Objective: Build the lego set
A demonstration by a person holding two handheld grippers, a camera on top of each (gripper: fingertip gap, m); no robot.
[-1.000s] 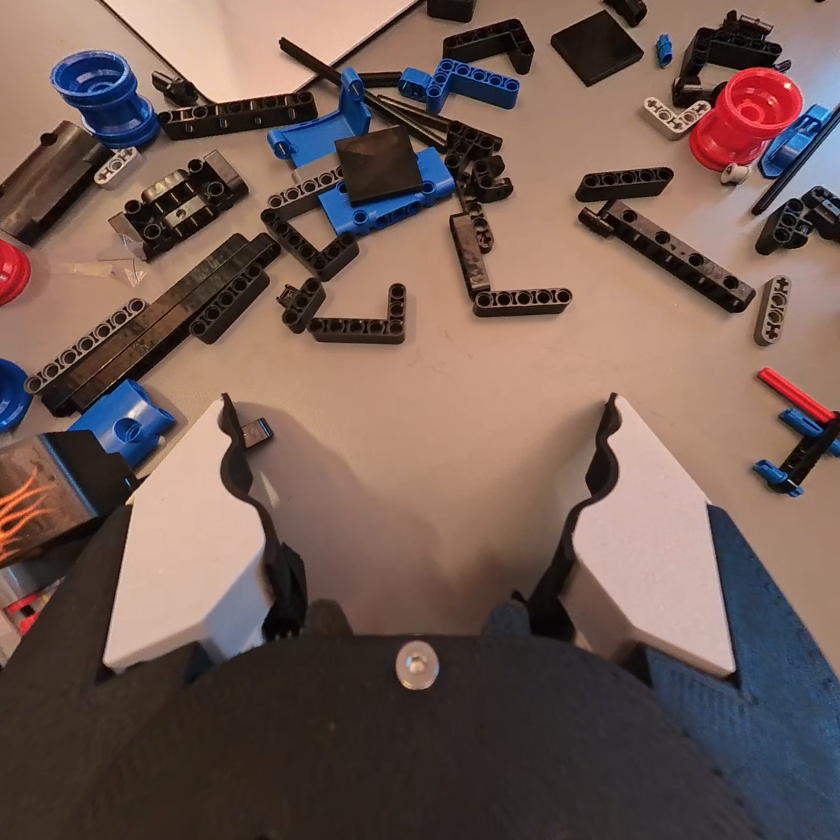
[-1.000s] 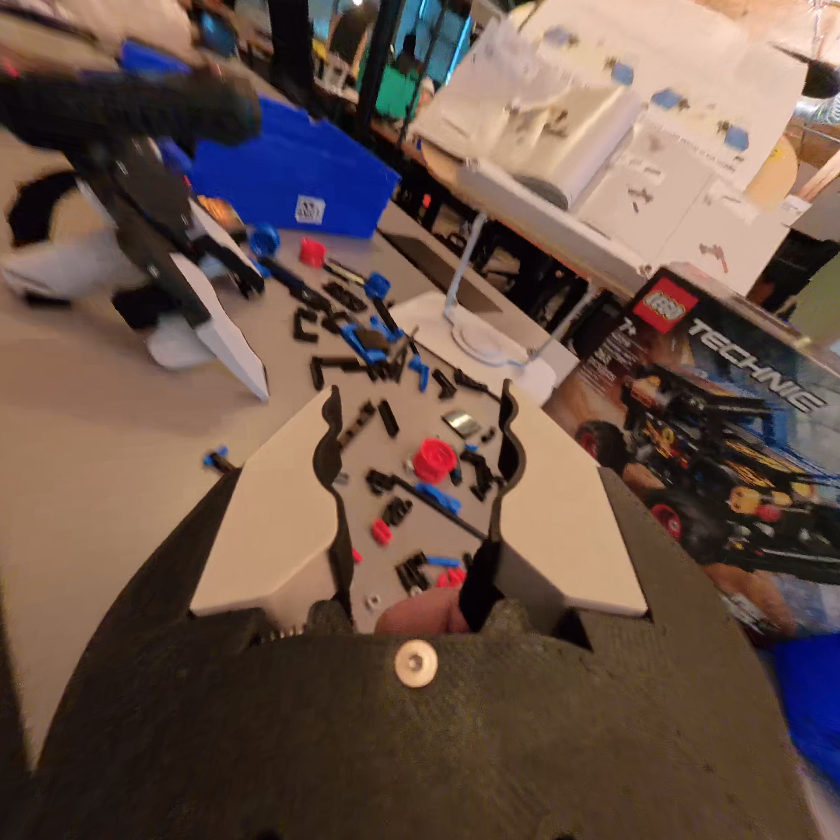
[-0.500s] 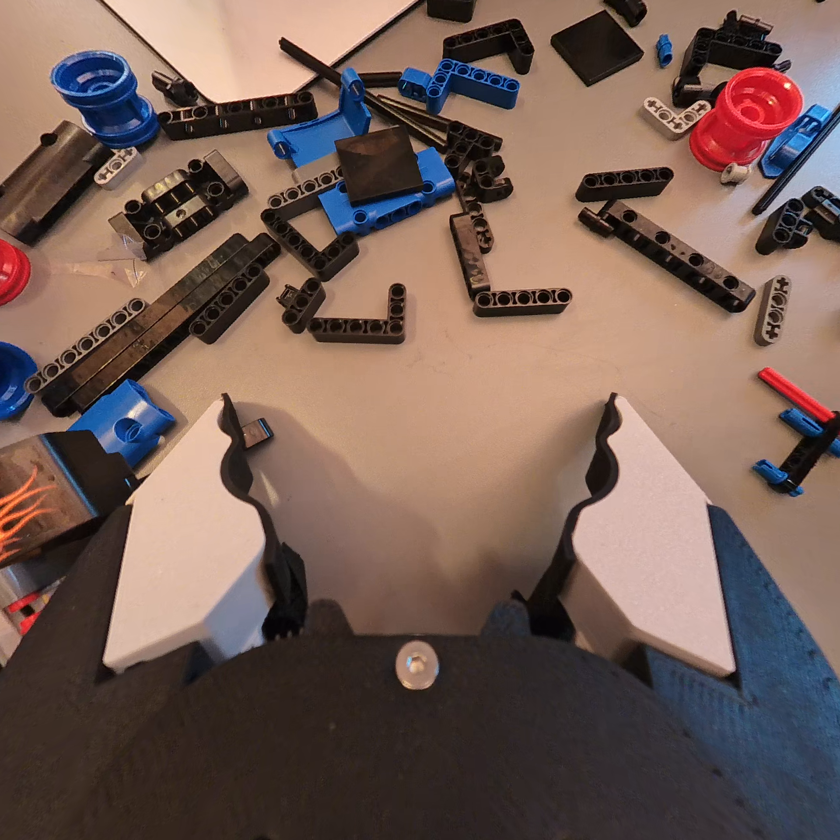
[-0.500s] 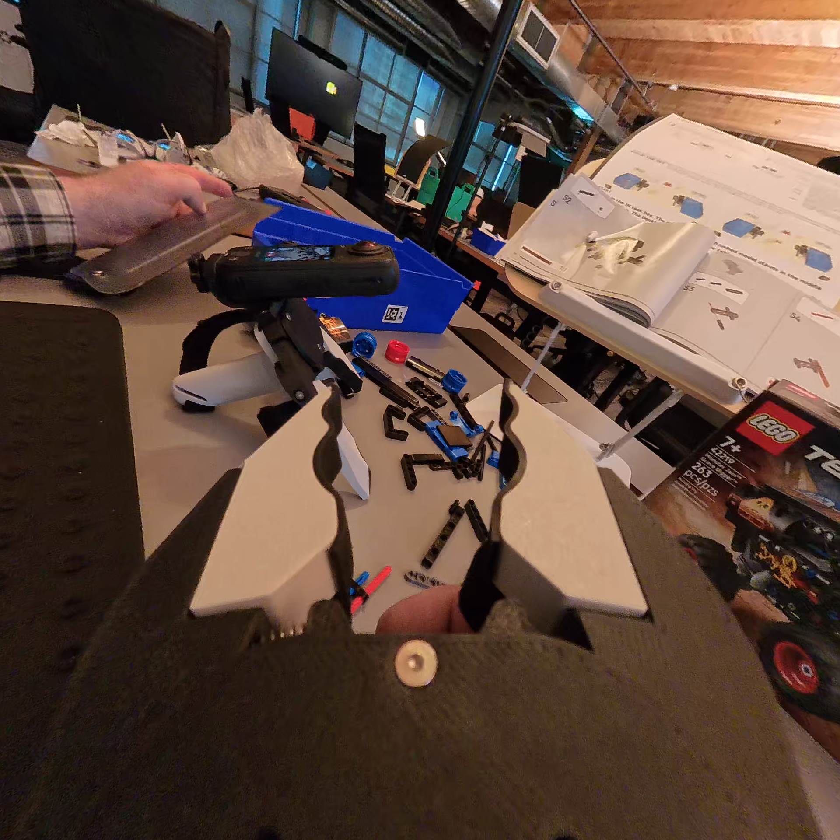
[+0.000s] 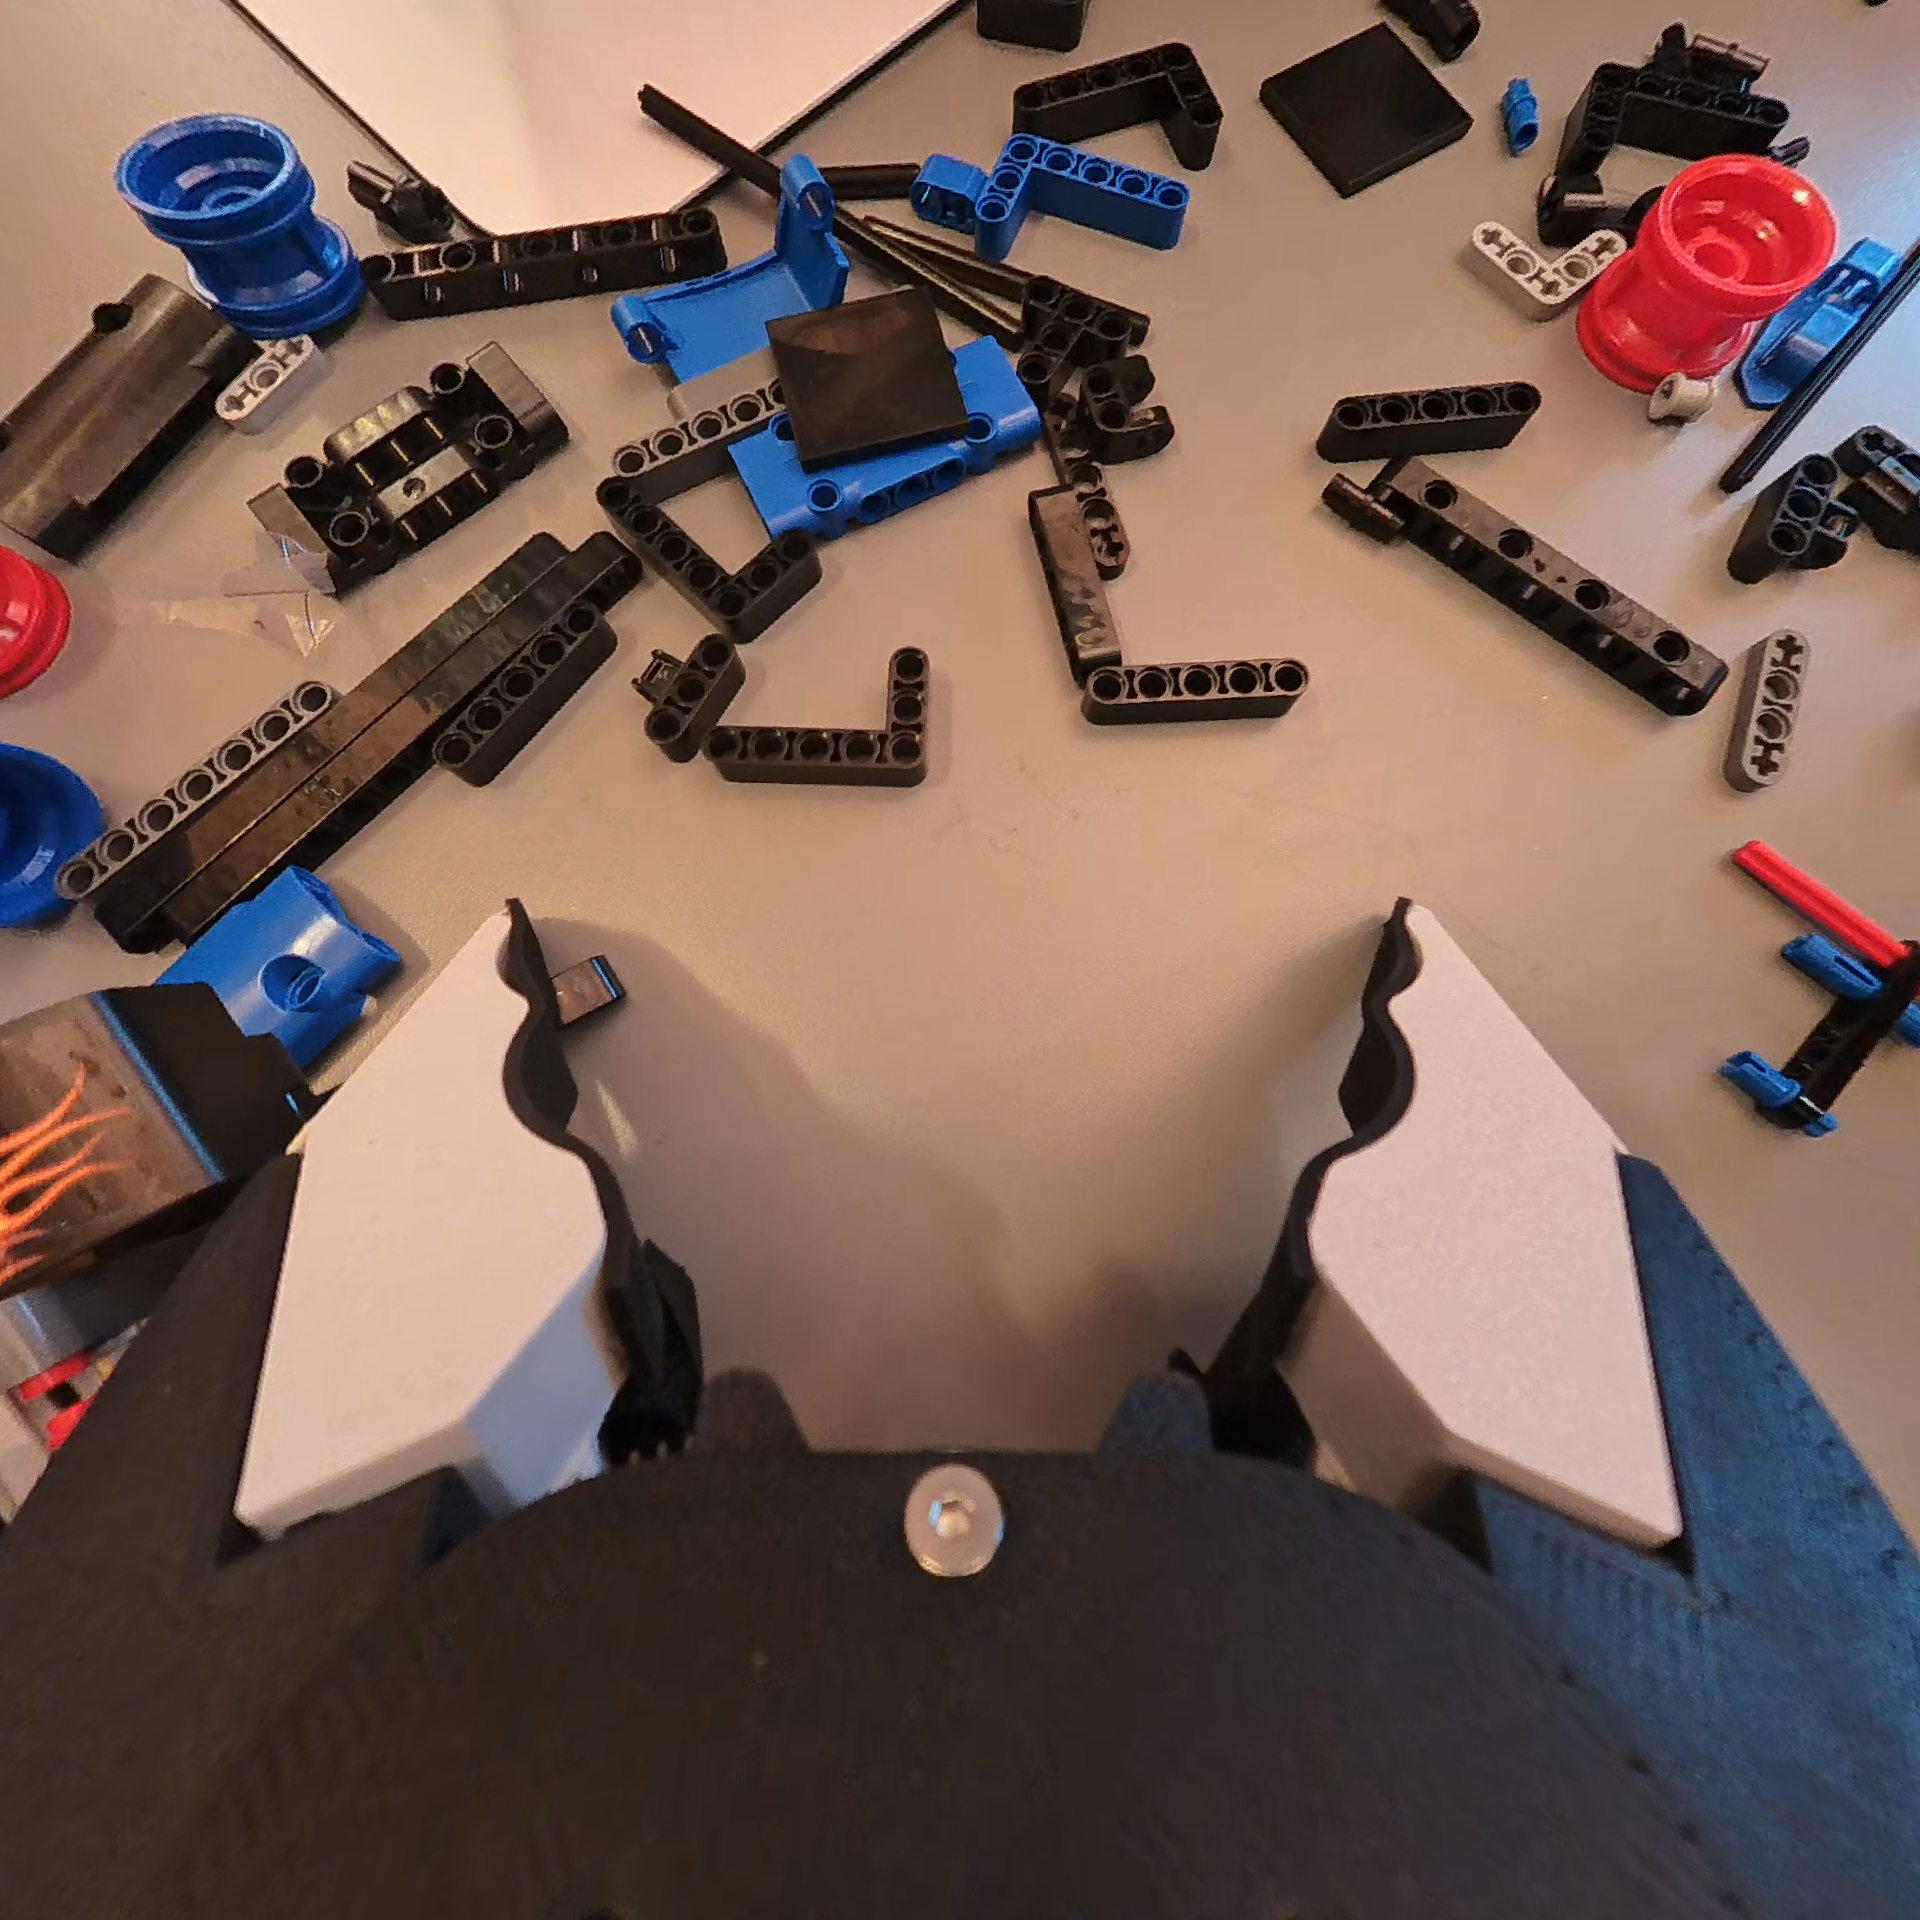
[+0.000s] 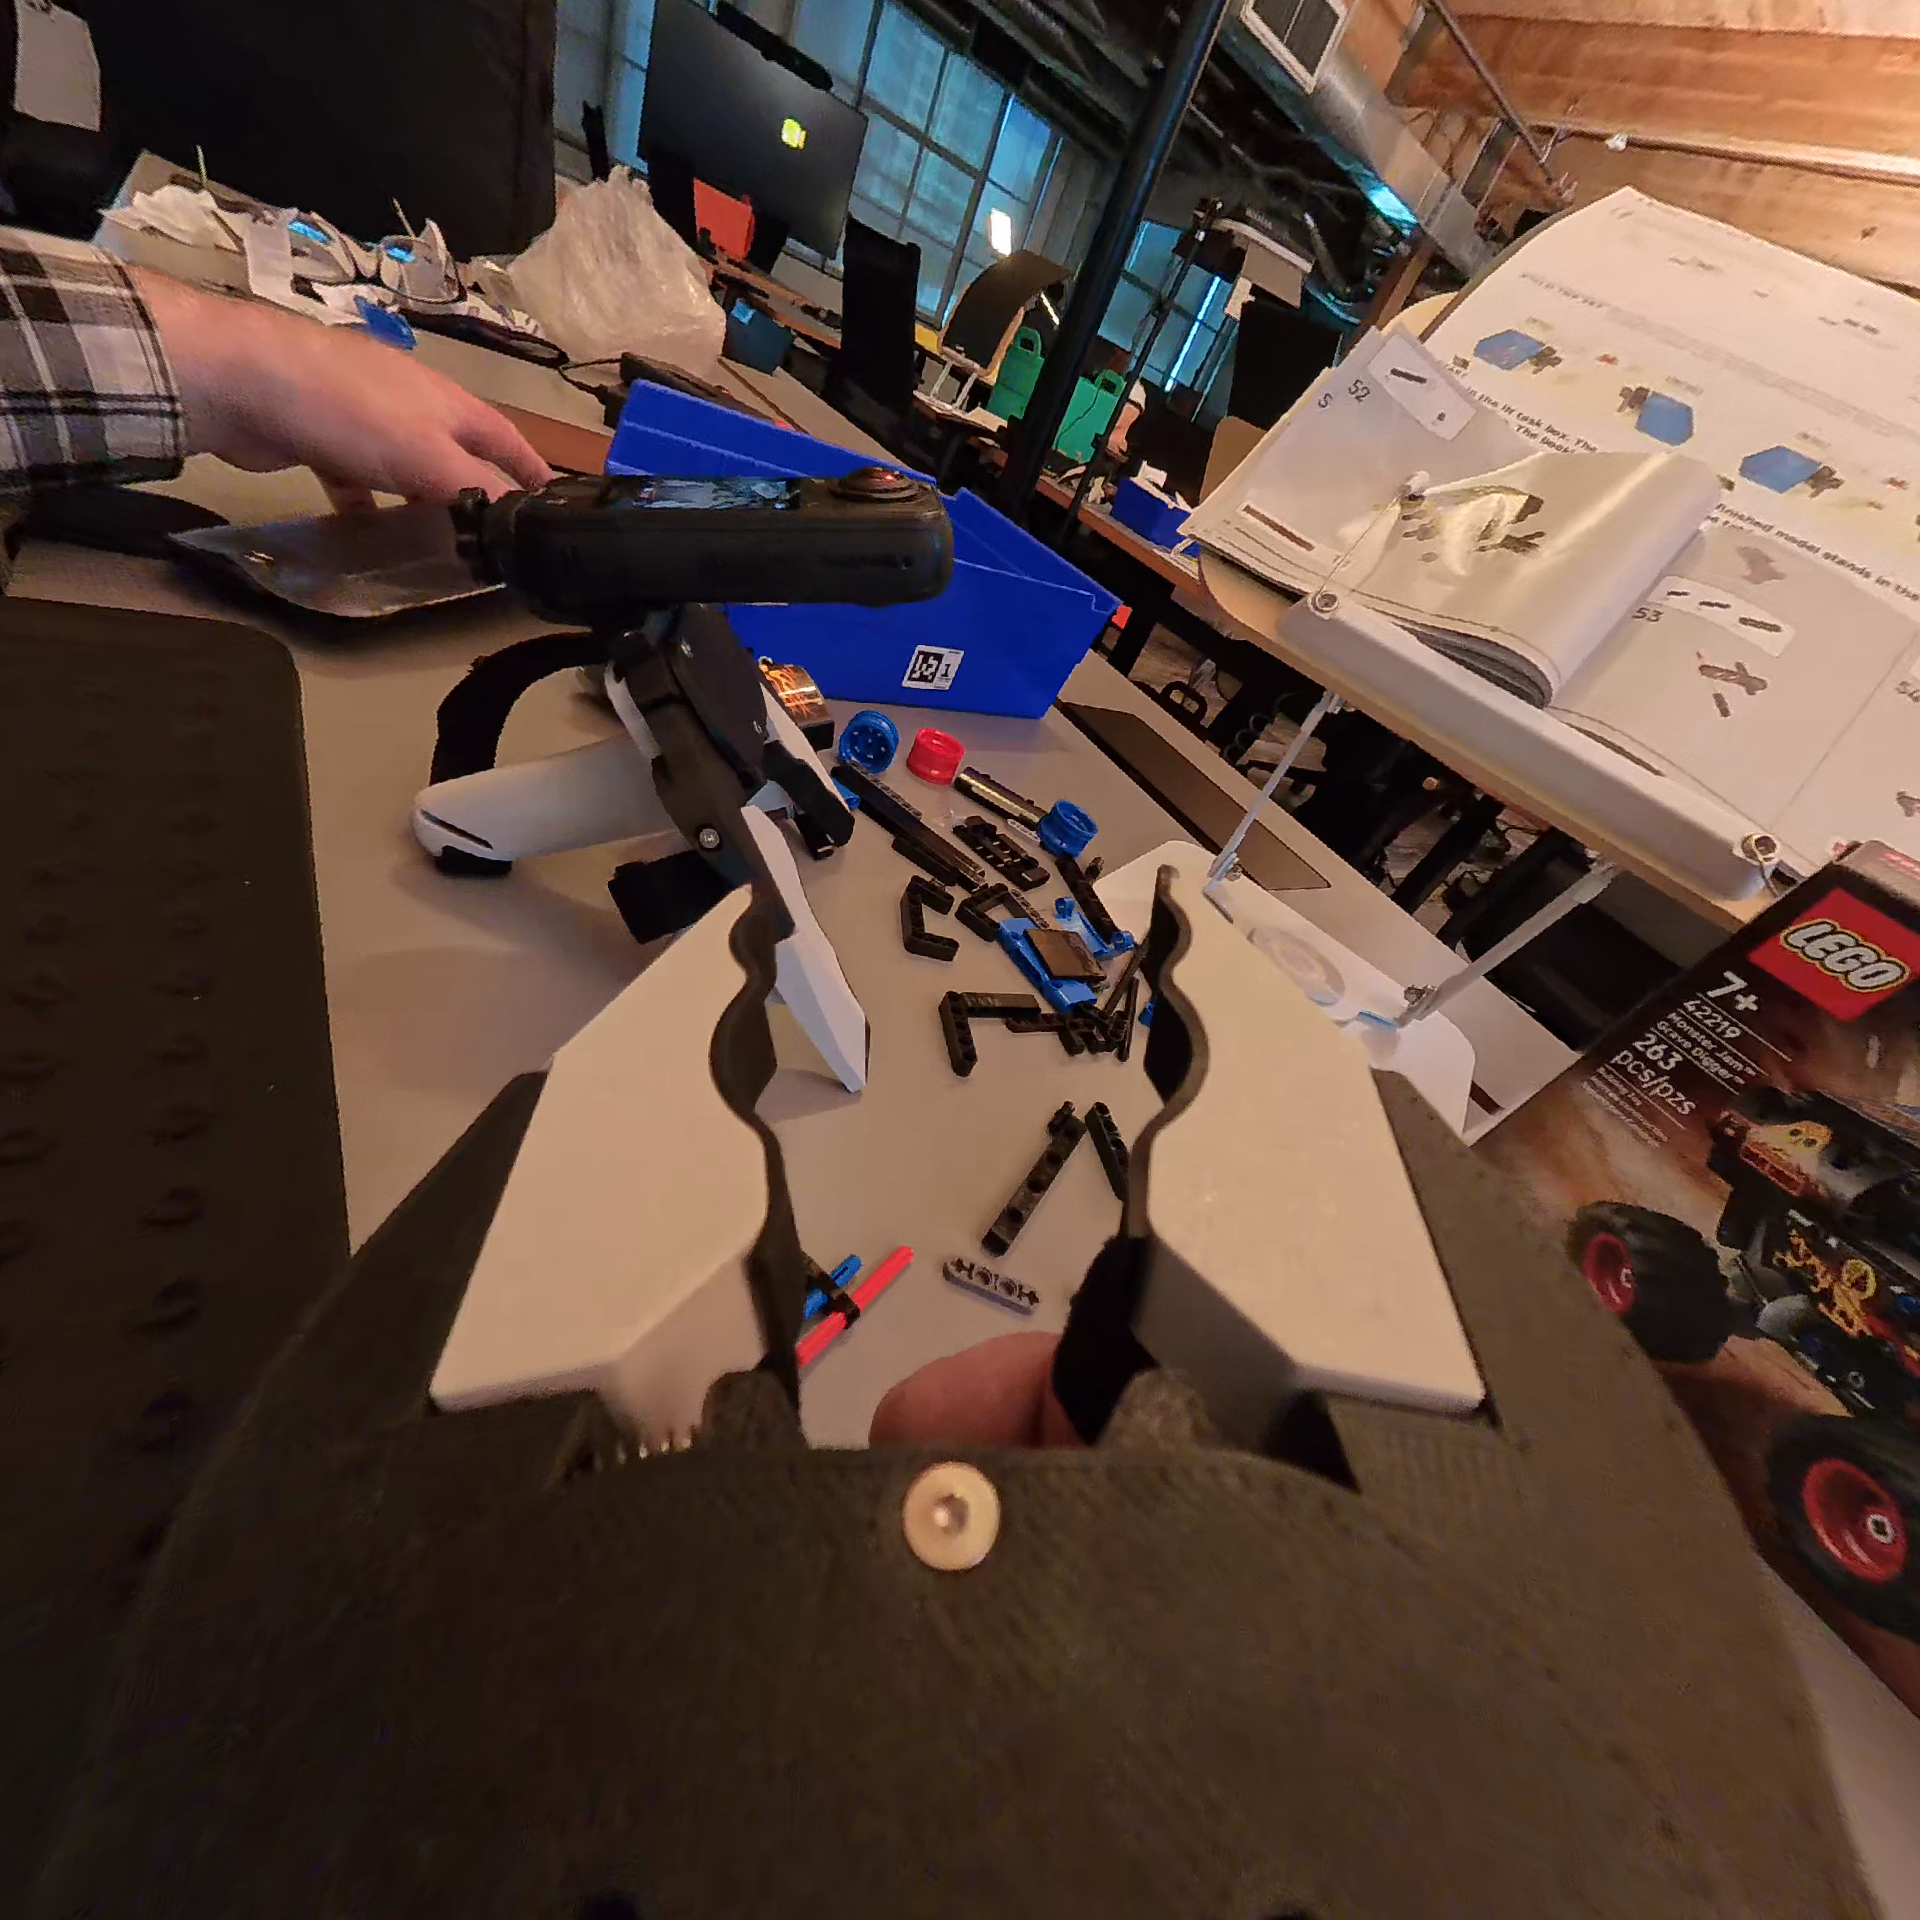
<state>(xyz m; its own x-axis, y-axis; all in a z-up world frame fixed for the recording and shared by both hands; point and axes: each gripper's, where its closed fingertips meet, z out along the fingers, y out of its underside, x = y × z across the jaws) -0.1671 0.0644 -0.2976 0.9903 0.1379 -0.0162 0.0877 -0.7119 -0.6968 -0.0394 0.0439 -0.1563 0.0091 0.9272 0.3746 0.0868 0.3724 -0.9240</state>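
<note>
- Left wrist view: left gripper (image 5: 956, 914) sits low over the grey table (image 5: 1039, 935), jaws spread wide, nothing between them.
- Small black piece (image 5: 584, 992) lies on the table just beside the left fingertip; contact unclear.
- Loose lego parts fan out from 10 to 2 o'clock of the left gripper: black L-beam (image 5: 831, 727) at 12, blue panel cluster (image 5: 831, 416) with a black square tile on it farther out at 12, long black beams (image 5: 343, 738) at 10.
- Blue wheel hub (image 5: 234, 223) far out at 11, red wheel hub (image 5: 1709, 275) far out at 1, long black beam (image 5: 1527, 587) at 1.
- Red axle (image 5: 1818, 899) with blue pins at 3 o'clock, near the frame edge.
- Flame-printed black piece (image 5: 94, 1143) at 9 o'clock, partly hidden by the gripper body.
- Right wrist view: right gripper (image 6: 956, 904) held above the table, jaws parted about halfway, empty; a fingertip shows at the base of the gap.
- Other gripper (image 6: 717, 748) rests on the table at 11 o'clock of it, with the parts pile at 12.
- Blue bin (image 6: 935, 613) far out at 12, instruction booklet (image 6: 1558, 540) on a stand at 1–2, lego box (image 6: 1766, 1143) at 3.
- Person's hand (image 6: 343, 405) at 10 o'clock lies on a dark flat sheet.
</note>
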